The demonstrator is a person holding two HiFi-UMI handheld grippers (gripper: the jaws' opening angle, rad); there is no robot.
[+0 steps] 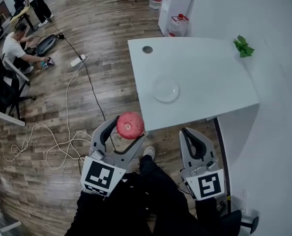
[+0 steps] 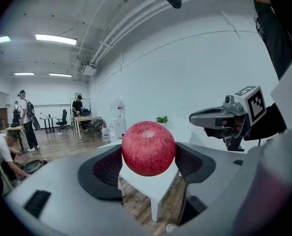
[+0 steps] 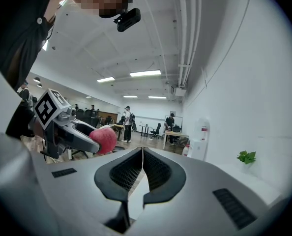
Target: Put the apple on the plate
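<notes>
Gripping the red apple (image 1: 130,125) between its jaws, left gripper (image 1: 126,133) sits low centre in the head view, just off the near edge of the white table (image 1: 210,77). Round plate (image 1: 165,90) lies mid-table, centre frame, apart from the apple. Right gripper (image 1: 194,137), lower right, jaws pressed together.

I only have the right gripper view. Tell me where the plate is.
Observer: The plate sits near the middle of the white table, with nothing on it.
Operator: Now tell me how the apple is held.
Observer: The left gripper has the apple pinched between both jaws.
Operator: Give me the apple's position against the plate.
Observer: In the head view the apple shows at the table's near edge, with the plate beyond it and to its right.
</notes>
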